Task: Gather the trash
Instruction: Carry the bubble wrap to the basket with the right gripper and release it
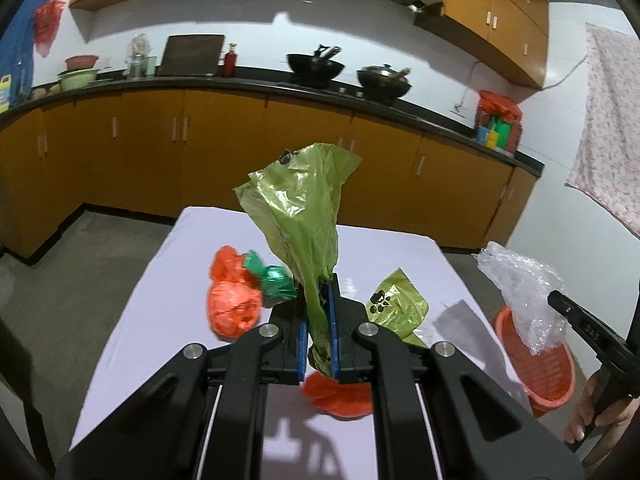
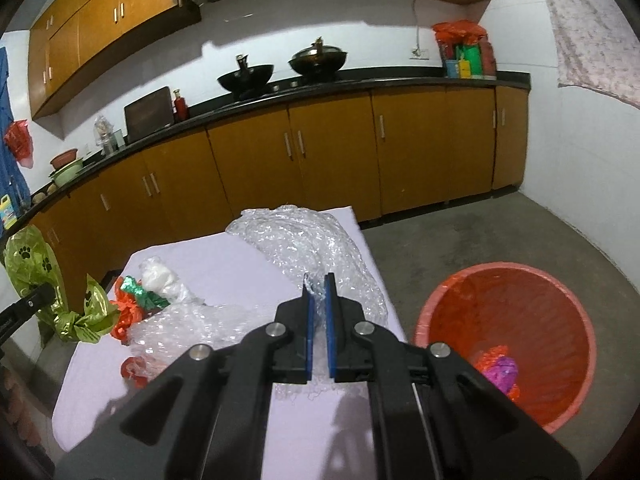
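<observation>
My left gripper (image 1: 318, 284) is shut on a green plastic bag (image 1: 304, 208) and holds it up above the white table (image 1: 168, 304). It also shows at the left of the right wrist view (image 2: 30, 264). My right gripper (image 2: 319, 280) is shut on a sheet of clear bubble wrap (image 2: 308, 244), seen in the left wrist view (image 1: 524, 292) held over the orange bin (image 1: 540, 364). On the table lie an orange bag (image 1: 232, 304), a green foil wrapper (image 1: 276, 280), another green bag (image 1: 396, 304) and a red scrap (image 1: 340, 396).
The orange bin (image 2: 504, 352) stands on the concrete floor right of the table, with pink and orange trash inside. Wooden kitchen cabinets (image 1: 224, 136) with a black counter run along the back. A white wad (image 2: 160, 276) lies on the table.
</observation>
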### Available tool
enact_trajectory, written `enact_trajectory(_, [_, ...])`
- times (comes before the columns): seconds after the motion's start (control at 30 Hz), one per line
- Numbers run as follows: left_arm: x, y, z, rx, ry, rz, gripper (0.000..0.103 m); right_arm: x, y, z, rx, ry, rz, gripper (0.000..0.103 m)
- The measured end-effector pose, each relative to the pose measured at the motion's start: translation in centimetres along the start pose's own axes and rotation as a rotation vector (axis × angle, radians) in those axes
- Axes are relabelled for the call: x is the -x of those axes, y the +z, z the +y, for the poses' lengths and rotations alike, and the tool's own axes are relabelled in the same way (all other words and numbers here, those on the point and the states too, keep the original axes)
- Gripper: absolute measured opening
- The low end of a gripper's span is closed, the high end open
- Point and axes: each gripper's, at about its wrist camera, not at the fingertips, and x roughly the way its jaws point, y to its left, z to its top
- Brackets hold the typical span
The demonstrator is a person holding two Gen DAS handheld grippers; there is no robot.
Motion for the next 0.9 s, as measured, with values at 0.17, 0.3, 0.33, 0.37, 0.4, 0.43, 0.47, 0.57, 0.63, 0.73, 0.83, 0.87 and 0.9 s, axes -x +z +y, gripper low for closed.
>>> enact_trajectory(0.17, [-0.2, -0.1, -1.8, -0.023, -0.037, 0.010, 0.008, 1.1, -0.1, -1.8, -0.031, -0.035, -0.015, 0.007])
enact_trajectory(0.3, [-0.3, -0.3, -2.7, -0.031, -0.062, 0.018, 0.008, 1.5, -0.3, -3.3, -0.054, -0.058, -0.018, 0.007])
enact_trajectory(0.33, [-0.4, -0.4, -2.9, -0.032, -0.066, 0.021, 0.008, 1.6, -0.4, -3.6, -0.060, -0.064, -0.018, 0.007])
enact_trajectory(0.37, [-0.4, -0.4, -3.2, -0.032, -0.070, 0.024, 0.008, 1.7, -0.5, -4.0, -0.066, -0.071, -0.018, 0.007])
enact_trajectory(0.4, [-0.6, -0.5, -3.5, -0.033, -0.077, 0.029, 0.008, 1.7, -0.5, -4.3, -0.071, -0.076, -0.019, 0.007])
enact_trajectory(0.43, [-0.7, -0.6, -3.8, -0.034, -0.082, 0.033, 0.008, 1.8, -0.6, -4.7, -0.076, -0.082, -0.019, 0.007])
enact_trajectory(0.47, [-0.9, -0.6, -4.2, -0.035, -0.090, 0.039, 0.008, 1.9, -0.6, -5.1, -0.081, -0.087, -0.019, 0.007])
enact_trajectory(0.57, [-1.2, -0.8, -5.1, -0.044, -0.109, 0.049, 0.008, 2.1, -0.9, -6.4, -0.100, -0.112, -0.020, 0.007])
enact_trajectory(0.63, [-1.5, -1.1, -6.2, -0.058, -0.124, 0.054, 0.008, 2.3, -1.0, -7.0, -0.112, -0.126, -0.021, 0.007])
enact_trajectory(0.73, [-2.0, -1.3, -7.6, -0.077, -0.151, 0.063, 0.008, 2.4, -1.3, -8.3, -0.130, -0.151, -0.021, 0.007])
enact_trajectory(0.83, [-2.7, -1.4, -9.0, -0.094, -0.178, 0.074, 0.008, 2.6, -1.6, -9.6, -0.148, -0.176, -0.021, 0.007])
enact_trajectory(0.87, [-3.0, -1.5, -9.6, -0.102, -0.190, 0.078, 0.008, 2.7, -1.8, -10.1, -0.154, -0.186, -0.021, 0.007])
enact_trajectory(0.9, [-3.2, -1.6, -10.2, -0.110, -0.199, 0.081, 0.008, 2.7, -1.8, -10.5, -0.159, -0.193, -0.020, 0.007])
